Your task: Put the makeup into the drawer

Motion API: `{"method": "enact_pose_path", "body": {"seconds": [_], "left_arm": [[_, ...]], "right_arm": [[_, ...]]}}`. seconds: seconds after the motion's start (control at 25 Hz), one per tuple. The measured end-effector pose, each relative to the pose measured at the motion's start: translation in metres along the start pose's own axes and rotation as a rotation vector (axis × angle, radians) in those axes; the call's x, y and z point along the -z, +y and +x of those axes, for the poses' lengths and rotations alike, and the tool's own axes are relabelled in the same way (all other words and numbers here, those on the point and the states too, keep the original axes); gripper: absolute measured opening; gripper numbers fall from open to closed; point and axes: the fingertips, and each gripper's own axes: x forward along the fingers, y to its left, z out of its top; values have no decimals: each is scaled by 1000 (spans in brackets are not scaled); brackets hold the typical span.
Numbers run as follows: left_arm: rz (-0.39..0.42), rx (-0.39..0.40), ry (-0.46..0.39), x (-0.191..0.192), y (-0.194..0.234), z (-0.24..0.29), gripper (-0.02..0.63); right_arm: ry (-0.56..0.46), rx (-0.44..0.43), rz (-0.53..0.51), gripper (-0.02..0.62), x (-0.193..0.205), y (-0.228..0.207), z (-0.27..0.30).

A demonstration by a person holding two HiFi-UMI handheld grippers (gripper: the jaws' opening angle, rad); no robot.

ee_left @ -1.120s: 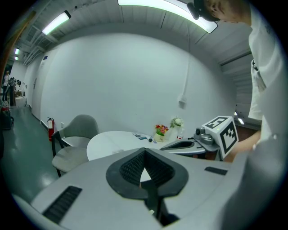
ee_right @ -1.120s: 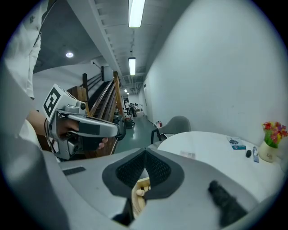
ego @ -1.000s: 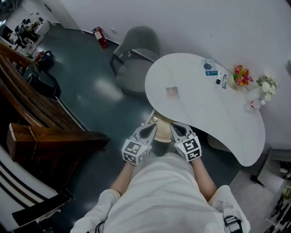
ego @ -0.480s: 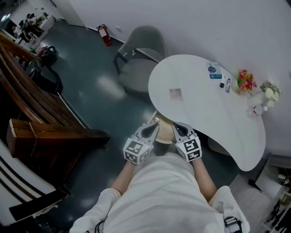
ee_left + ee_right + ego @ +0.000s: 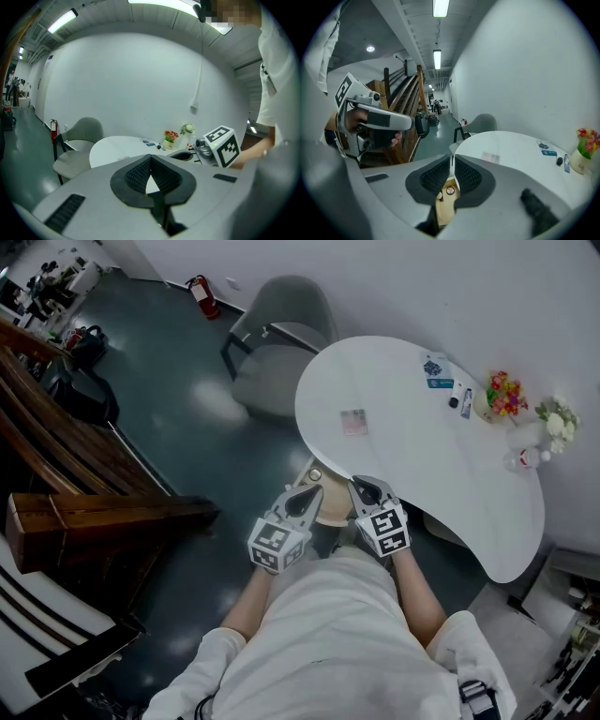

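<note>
drawer [image 5: 444, 212] in right gripper view, not left

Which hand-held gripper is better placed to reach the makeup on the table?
Right, likely: the right hand-held gripper is at the table edge, nearer the makeup; the left hand-held gripper is farther.

White table [image 5: 412, 470], flower pot [image 5: 502, 396], small card [image 5: 353, 422]

This looks like an office or public building's open hall, not a home. It has a dark polished floor [image 5: 169, 399], plain white walls and strip lights [image 5: 437, 59] along an exposed ceiling. A red fire extinguisher [image 5: 202, 296] stands at 11 o'clock and a wooden staircase [image 5: 103, 517] runs at 9 o'clock. A grey chair [image 5: 277, 334] sits beside a curved white tabletop [image 5: 412, 456] at 1 o'clock.
</note>
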Motion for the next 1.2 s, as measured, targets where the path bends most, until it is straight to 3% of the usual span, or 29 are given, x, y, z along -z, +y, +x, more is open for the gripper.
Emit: {"method": "enact_pose_path", "body": {"seconds": [0.08, 0.16, 0.4, 0.8, 1.0, 1.2], "left_arm": [[-6, 0, 6, 1, 1, 5, 8], [-8, -1, 10, 2, 3, 12, 8], [-32, -38, 26, 7, 6, 31, 8], [-75, -110, 23, 12, 10, 55, 8], [-105, -147, 31, 20, 17, 56, 8], [-130, -170, 28, 24, 21, 58, 8]], "right_arm": [[24, -6, -16, 33, 6, -10, 8], [59, -19, -54, 103, 11, -23, 19], [186, -72, -208, 179, 29, -72, 50], [338, -178, -442, 274, 48, -121, 106], [432, -262, -566, 340, 57, -136, 135], [528, -339, -689, 367, 69, -146, 157]]}}
